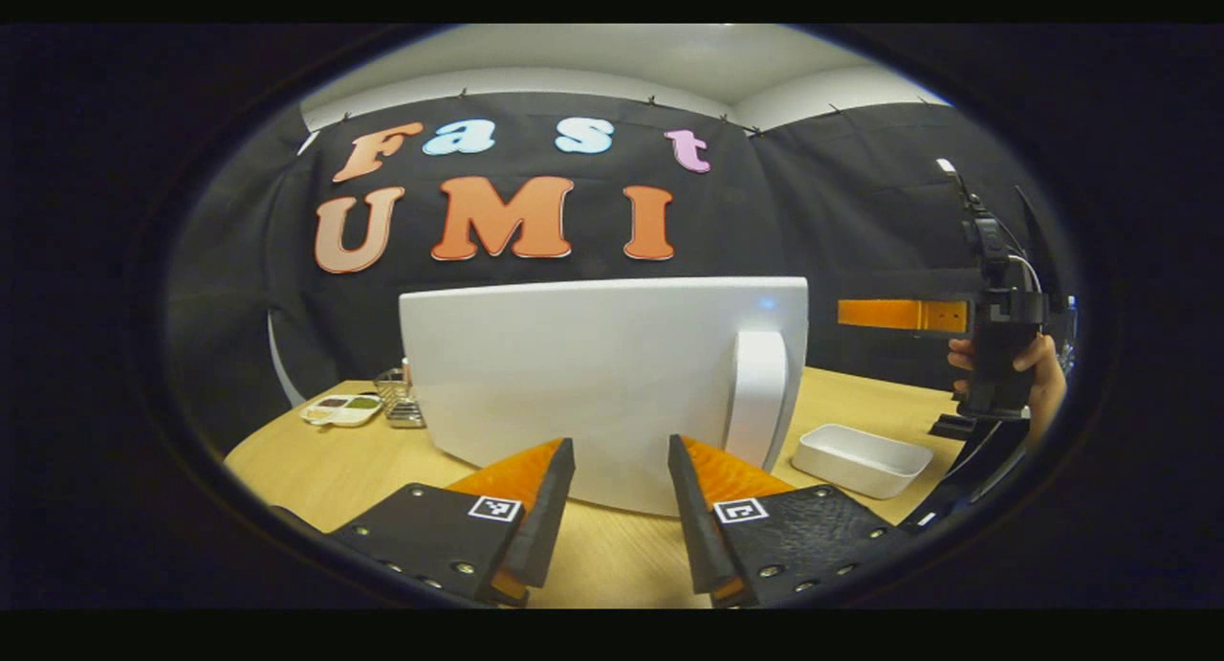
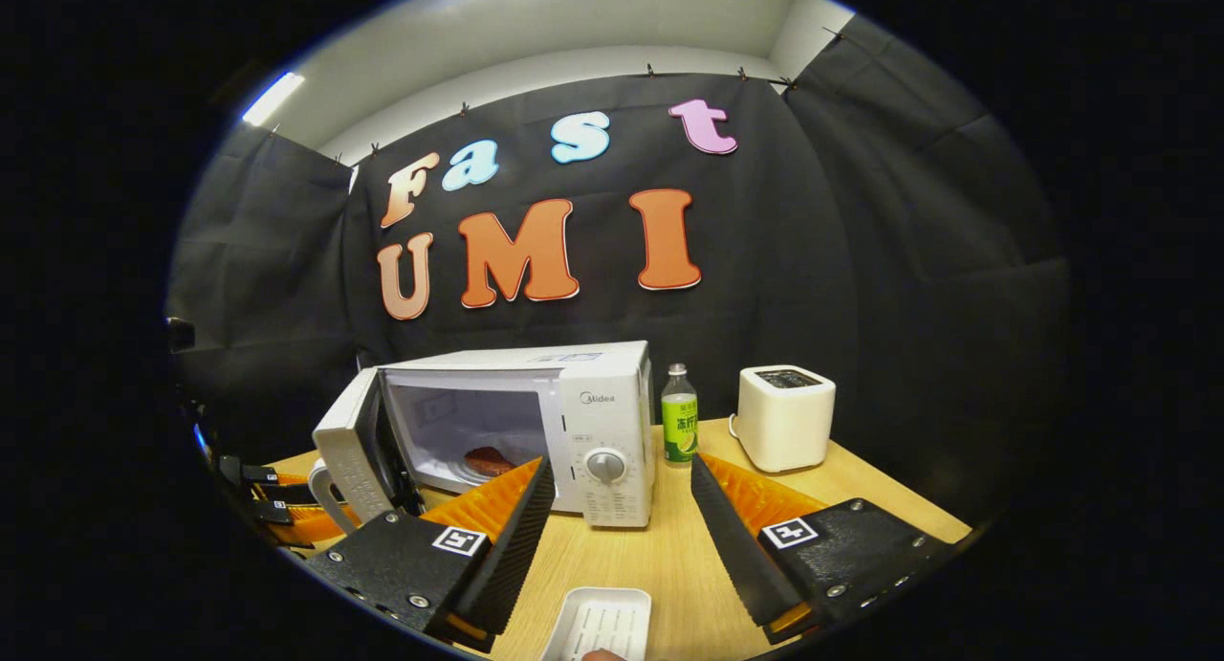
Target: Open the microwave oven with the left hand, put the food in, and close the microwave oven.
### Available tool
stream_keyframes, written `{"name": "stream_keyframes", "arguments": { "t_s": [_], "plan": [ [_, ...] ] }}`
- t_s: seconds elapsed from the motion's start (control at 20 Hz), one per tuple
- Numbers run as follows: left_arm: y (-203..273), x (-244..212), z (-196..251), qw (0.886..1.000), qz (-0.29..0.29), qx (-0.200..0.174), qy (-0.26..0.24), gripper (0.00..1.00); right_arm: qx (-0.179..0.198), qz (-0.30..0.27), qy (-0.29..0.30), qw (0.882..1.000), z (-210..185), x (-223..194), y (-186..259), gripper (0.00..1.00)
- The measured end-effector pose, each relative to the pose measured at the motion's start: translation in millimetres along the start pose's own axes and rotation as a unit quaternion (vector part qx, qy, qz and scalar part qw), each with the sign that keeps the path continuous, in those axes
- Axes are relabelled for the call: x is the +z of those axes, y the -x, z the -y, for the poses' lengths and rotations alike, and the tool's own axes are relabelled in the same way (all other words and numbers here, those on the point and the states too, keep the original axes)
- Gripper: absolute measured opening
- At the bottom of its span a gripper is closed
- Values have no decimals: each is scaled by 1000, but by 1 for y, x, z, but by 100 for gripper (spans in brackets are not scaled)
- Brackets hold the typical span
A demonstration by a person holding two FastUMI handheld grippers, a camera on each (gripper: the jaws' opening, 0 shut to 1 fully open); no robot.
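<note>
Food, a reddish-brown piece (image 2: 490,461), already lies on the plate inside the white microwave oven (image 2: 593,422), so closing appears to be what remains. Its white door (image 1: 593,384) stands swung open, outer face straight ahead of the left gripper (image 1: 620,470), upright handle (image 1: 757,393) just right of the fingers. That gripper is nearer, jaws wide and empty. The right gripper (image 2: 620,494), also spread empty, hangs back above a white rectangular tray (image 2: 602,623).
</note>
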State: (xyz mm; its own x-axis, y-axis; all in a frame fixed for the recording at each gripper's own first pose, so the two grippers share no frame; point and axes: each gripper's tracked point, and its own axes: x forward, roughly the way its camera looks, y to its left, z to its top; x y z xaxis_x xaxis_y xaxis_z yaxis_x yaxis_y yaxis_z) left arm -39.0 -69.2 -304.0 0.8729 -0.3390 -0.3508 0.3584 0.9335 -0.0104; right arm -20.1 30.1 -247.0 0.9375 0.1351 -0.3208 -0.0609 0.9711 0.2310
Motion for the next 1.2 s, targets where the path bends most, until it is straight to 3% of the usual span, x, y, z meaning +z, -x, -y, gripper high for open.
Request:
{"name": "stream_keyframes", "arguments": {
  "t_s": [0.1, 0.2, 0.25, 0.35, 0.45, 1.2],
  "plan": [
    [-17, 1, 14, 1000, -4, -13, -2, 48, -1, 1, 2, 1000, 8, 2, 3, 90],
    [-38, -2, 25, 1000, -11, -17, -3, 19, -9, 3, 4, 1000, 19, 4, 5, 90],
    [-48, -3, 27, 1000, -13, -17, -1, 24, -11, 5, 5, 1000, 23, 6, 7, 90],
    [-65, -1, 31, 1000, -11, -15, 0, 15, -14, 6, 8, 1000, 31, 7, 10, 90],
    [-81, 6, 32, 1000, -11, -5, -2, 12, -20, 8, 14, 1000, 40, 12, 13, 89],
    [-191, 8, 21, 998, -20, 59, -8, 13, -55, 12, 23, 998, 80, 17, 27, 90]
  ]
}}
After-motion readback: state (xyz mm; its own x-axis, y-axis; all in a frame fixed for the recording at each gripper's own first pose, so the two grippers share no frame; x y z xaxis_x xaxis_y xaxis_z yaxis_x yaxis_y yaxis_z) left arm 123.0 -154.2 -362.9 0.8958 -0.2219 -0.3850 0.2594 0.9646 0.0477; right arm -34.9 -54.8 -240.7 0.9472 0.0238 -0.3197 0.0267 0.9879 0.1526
